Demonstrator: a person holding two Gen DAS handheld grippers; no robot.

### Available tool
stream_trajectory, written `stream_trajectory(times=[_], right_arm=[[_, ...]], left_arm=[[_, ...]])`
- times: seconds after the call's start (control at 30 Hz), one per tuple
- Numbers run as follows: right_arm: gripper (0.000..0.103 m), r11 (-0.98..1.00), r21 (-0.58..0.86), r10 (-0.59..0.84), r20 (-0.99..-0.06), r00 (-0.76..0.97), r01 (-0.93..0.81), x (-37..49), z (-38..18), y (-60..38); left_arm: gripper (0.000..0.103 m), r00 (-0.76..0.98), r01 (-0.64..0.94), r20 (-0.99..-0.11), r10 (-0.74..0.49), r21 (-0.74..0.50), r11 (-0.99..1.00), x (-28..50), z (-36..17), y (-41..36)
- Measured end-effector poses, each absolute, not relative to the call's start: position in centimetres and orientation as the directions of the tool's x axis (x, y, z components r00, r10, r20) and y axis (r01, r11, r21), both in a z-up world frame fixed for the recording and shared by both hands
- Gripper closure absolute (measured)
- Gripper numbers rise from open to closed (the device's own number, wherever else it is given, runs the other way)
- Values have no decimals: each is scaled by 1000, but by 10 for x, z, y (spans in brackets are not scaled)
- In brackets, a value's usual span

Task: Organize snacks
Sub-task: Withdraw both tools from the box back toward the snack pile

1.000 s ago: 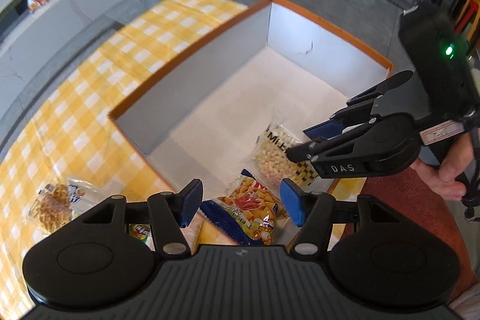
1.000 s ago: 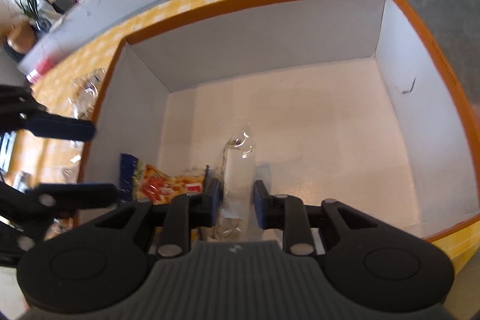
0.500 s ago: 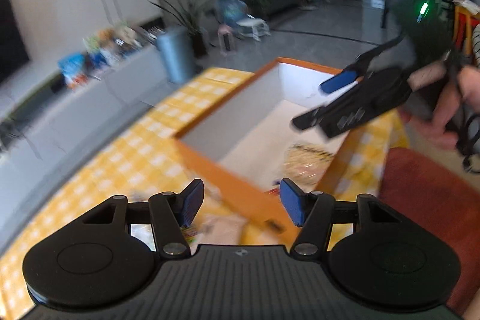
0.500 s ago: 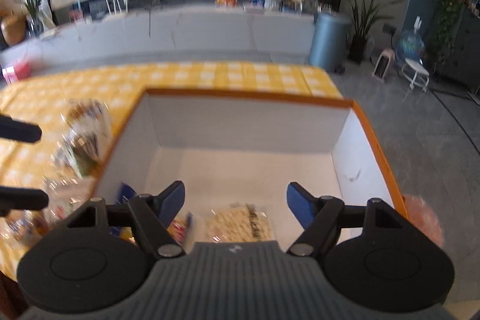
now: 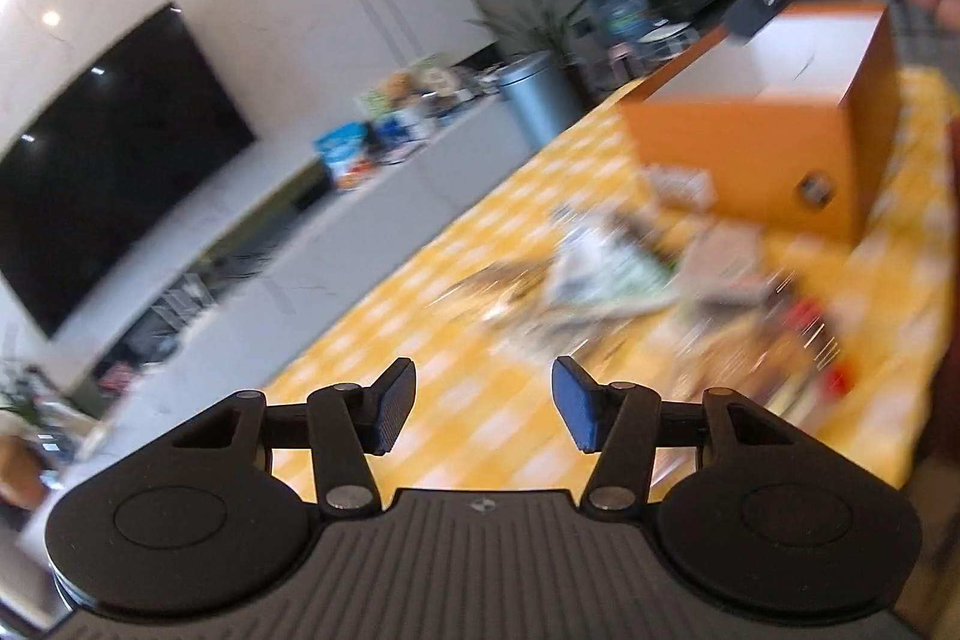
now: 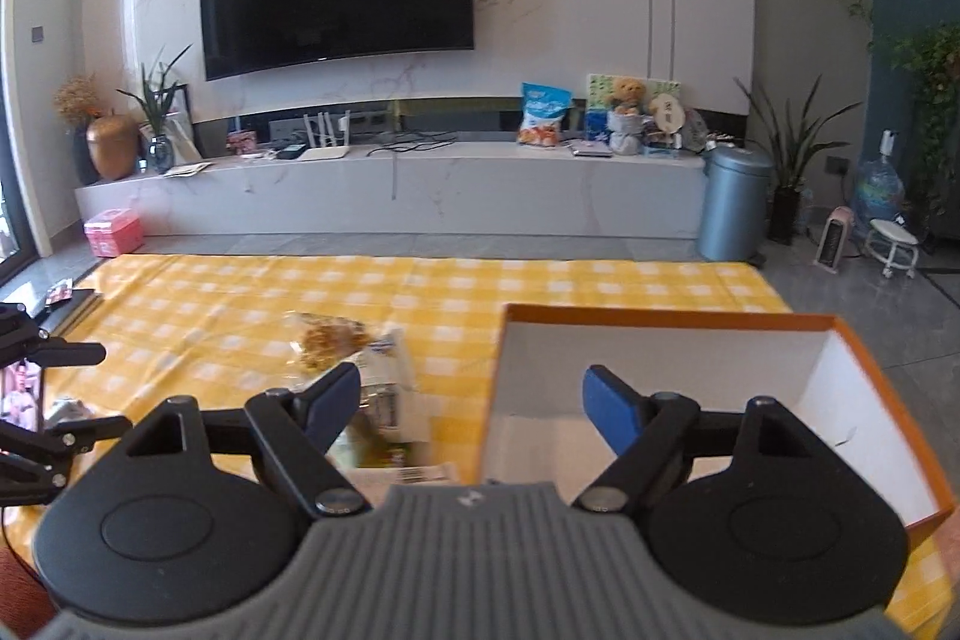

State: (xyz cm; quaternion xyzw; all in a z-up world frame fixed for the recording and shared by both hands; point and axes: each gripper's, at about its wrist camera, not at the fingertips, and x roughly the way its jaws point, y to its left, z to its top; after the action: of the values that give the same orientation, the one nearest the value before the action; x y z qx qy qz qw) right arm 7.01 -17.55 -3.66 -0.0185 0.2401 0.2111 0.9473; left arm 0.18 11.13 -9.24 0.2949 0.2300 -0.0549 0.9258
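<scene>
An orange box with a white inside (image 6: 672, 382) stands on the yellow checked tablecloth (image 6: 252, 298); it also shows in the left wrist view (image 5: 744, 154). Several snack packets (image 6: 354, 346) lie left of the box, blurred in the left wrist view (image 5: 606, 274). My right gripper (image 6: 471, 403) is open and empty, raised above the box's near left corner. My left gripper (image 5: 483, 412) is open and empty, tilted, over the cloth short of the snack pile. The left gripper shows at the left edge of the right wrist view (image 6: 36, 388).
A long marble TV bench (image 6: 390, 184) with a TV above it runs behind the table. A blue-grey bin (image 6: 735, 202) stands at its right end. A phone (image 6: 21, 394) is at the table's left edge.
My right gripper let go of the clear packet into the box, opened and rose out. My left gripper swung left from the box toward the snack pile.
</scene>
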Motion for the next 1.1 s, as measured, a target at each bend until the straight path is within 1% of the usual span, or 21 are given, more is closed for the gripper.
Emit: stream_trajectory(times=[0.13, 0.3, 0.5, 0.63, 0.77, 0.93, 1.0, 1.07, 1.1], right_arm=[[23, 903, 69, 404, -471, 784, -424, 68, -45, -150], [23, 906, 73, 394, -501, 771, -416, 73, -63, -126], [23, 909, 64, 380, -530, 758, -411, 81, -75, -104], [23, 907, 37, 372, -536, 758, -420, 83, -78, -92], [23, 907, 2, 352, -551, 757, -420, 85, -81, -87], [23, 891, -21, 356, -586, 728, -453, 87, -87, -83], [24, 881, -37, 359, -598, 717, -472, 86, -90, -80], [25, 871, -68, 348, -613, 709, -486, 86, -94, -77], [26, 866, -76, 348, -620, 703, -495, 87, -95, -75]], left_arm=[[40, 908, 138, -394, 141, 601, 787, -4, -119, 144], [40, 917, 77, -349, 193, 630, 773, -15, -142, 171], [40, 922, 74, -334, 197, 650, 757, -19, -153, 192], [40, 934, 51, -297, 198, 660, 750, -19, -150, 194], [40, 950, 34, -259, 176, 645, 763, -16, -134, 197], [40, 958, 85, -264, 110, 630, 772, -9, -117, 187], [38, 963, 103, -257, 80, 626, 773, -10, -112, 179], [28, 961, 148, -275, 29, 601, 785, -10, -108, 170], [25, 953, 186, -302, -1, 586, 789, -9, -107, 166]])
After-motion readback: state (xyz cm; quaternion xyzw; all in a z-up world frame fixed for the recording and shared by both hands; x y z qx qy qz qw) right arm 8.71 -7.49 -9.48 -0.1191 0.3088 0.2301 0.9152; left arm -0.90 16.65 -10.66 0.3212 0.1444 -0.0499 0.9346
